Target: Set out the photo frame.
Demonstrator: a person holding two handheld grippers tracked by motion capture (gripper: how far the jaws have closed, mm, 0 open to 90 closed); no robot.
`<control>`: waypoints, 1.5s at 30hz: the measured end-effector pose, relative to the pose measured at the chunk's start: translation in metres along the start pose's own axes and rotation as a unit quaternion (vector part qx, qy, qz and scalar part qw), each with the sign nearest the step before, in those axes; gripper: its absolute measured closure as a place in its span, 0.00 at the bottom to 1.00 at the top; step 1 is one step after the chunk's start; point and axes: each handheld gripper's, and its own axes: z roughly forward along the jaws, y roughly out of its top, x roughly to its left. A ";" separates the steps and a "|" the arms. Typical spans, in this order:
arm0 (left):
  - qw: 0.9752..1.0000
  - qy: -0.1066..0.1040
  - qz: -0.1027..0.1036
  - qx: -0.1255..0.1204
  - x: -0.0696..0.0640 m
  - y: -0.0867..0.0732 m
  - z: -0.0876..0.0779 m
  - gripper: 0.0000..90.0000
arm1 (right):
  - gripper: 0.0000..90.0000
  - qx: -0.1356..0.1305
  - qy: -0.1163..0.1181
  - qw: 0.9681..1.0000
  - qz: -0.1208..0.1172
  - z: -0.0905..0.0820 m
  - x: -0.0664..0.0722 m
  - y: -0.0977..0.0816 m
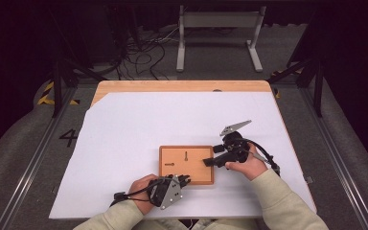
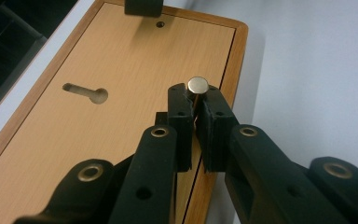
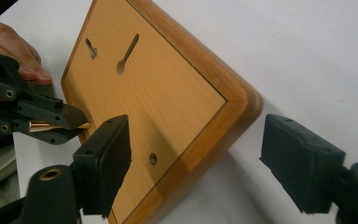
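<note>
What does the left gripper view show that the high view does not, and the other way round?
Left gripper view: the metal pin clamped in the left gripper, its round head clear.
High view: both hands, the right gripper at the wooden board's right edge, the white sheet, and a grey frame behind.
Both: the board, its keyhole slot and the left gripper.

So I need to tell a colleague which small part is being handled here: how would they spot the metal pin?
Find the white sheet covering the table, then the small wooden board with keyhole-shaped slots near its front edge. At the board's near rim, the left tongs are shut on the metal pin: it is the one shiny, round-headed brass-coloured piece, unlike the board's dark slots.
</note>
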 end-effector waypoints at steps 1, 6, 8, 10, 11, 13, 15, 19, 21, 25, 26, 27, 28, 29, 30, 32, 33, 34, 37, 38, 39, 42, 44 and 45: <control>1.000 0.000 -0.001 0.000 0.000 0.000 0.000 0.94 | 0.26 0.003 0.004 1.000 -0.001 0.002 0.000 0.001; 1.000 0.002 -0.001 0.002 0.000 0.000 0.000 0.94 | 0.25 0.019 0.016 1.000 0.001 0.015 0.001 0.006; 1.000 0.002 -0.001 0.001 0.000 0.000 0.000 0.94 | 0.24 0.024 0.022 0.999 0.000 0.019 0.001 0.008; 1.000 0.001 -0.001 0.002 0.000 0.000 0.000 0.94 | 0.24 0.024 0.034 0.999 0.009 0.023 -0.001 0.008; 1.000 0.001 -0.001 0.002 0.000 0.000 0.000 0.94 | 0.24 0.027 0.044 0.999 0.013 0.025 -0.003 0.008; 1.000 0.001 -0.001 0.002 0.000 -0.001 0.000 0.94 | 0.24 0.030 0.056 0.998 0.016 0.029 -0.003 0.008; 1.000 0.000 -0.002 0.002 0.000 -0.001 0.000 0.94 | 0.24 0.033 0.063 0.997 0.017 0.031 -0.003 0.008; 1.000 0.002 -0.001 0.002 -0.001 -0.001 0.000 0.94 | 0.26 0.037 0.066 0.997 0.020 0.034 -0.002 0.010; 1.000 0.002 0.002 0.002 -0.001 -0.001 0.000 0.94 | 0.29 0.040 0.068 0.996 0.028 0.035 -0.004 0.011; 1.000 0.001 0.005 0.002 -0.001 -0.001 0.000 0.94 | 0.32 0.045 0.076 0.995 0.040 0.034 -0.004 0.011; 1.000 0.000 0.005 0.003 -0.001 -0.001 0.000 0.94 | 0.34 0.046 0.079 0.995 0.042 0.033 -0.005 0.011; 1.000 -0.002 0.002 0.005 0.000 0.000 -0.001 0.94 | 0.36 0.047 0.081 0.995 0.044 0.033 -0.006 0.011; 1.000 -0.004 0.005 0.006 0.000 0.000 -0.001 0.94 | 0.39 0.049 0.085 0.994 0.046 0.031 -0.007 0.010; 1.000 -0.005 0.005 0.006 0.000 0.000 -0.001 0.93 | 0.40 0.049 0.089 0.994 0.047 0.030 -0.007 0.010; 1.000 -0.006 0.005 0.006 0.000 0.000 -0.001 0.93 | 0.41 0.049 0.092 0.993 0.049 0.030 -0.007 0.010; 1.000 -0.015 0.003 0.006 0.002 0.000 -0.002 0.92 | 0.44 0.049 0.099 0.993 0.051 0.029 -0.008 0.010; 1.000 -0.025 -0.006 0.005 0.003 0.000 -0.003 0.91 | 0.46 0.049 0.104 0.992 0.052 0.028 -0.008 0.010; 0.999 -0.042 -0.018 0.003 0.005 0.000 -0.004 0.88 | 0.48 0.048 0.110 0.991 0.052 0.027 -0.008 0.009; 0.997 -0.071 -0.038 -0.013 0.010 0.002 -0.010 0.73 | 0.51 0.046 0.110 0.992 0.042 0.024 -0.004 0.010; 0.993 -0.089 -0.066 -0.037 0.017 0.004 -0.018 0.70 | 0.51 0.046 0.110 0.992 0.039 0.023 -0.004 0.010; 0.992 -0.091 -0.076 -0.042 0.019 0.004 -0.020 0.67 | 0.52 0.046 0.109 0.992 0.035 0.022 -0.003 0.010; 0.989 -0.095 -0.105 -0.054 0.029 0.001 -0.029 0.63 | 0.54 0.045 0.110 0.993 0.025 0.020 0.000 0.010; 0.986 -0.093 -0.125 -0.061 0.035 -0.001 -0.035 0.60 | 0.56 0.045 0.110 0.993 0.015 0.017 0.002 0.010; 0.986 -0.093 -0.125 -0.061 0.035 -0.001 -0.035 0.58 | 0.57 0.044 0.109 0.993 0.006 0.016 0.003 0.010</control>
